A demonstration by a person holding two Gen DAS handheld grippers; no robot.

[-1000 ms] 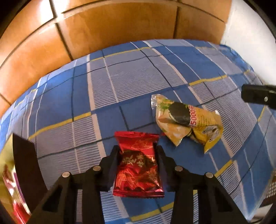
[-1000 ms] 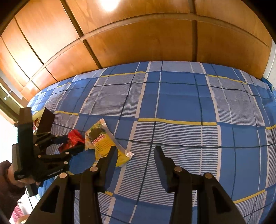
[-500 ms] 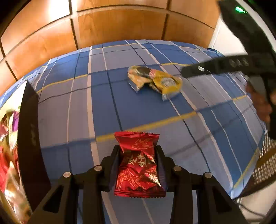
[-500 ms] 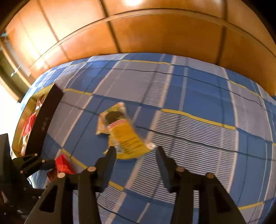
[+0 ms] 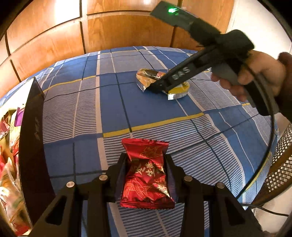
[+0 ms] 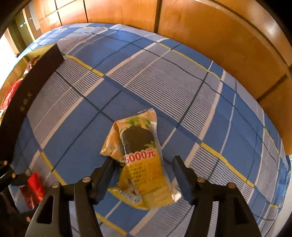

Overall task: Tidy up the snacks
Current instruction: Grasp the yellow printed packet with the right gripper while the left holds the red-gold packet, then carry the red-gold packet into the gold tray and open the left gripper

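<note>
Left gripper [image 5: 146,175] clamped on red packet [image 5: 147,175], bottom centre of frame. Right gripper [image 6: 144,180] jaws opening, astride yellow packet [image 6: 144,164] lying on blue cloth [image 6: 164,82], pads not pressing. Box [image 5: 34,145] at left edge.

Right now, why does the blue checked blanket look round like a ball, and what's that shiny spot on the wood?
Left wrist view: the fisheye lens bends the blanket into a dome; a lamp glares white on the wood panel. Right wrist view: same bulge, and the yellow snack packet is slightly blurred near its lower edge.
</note>
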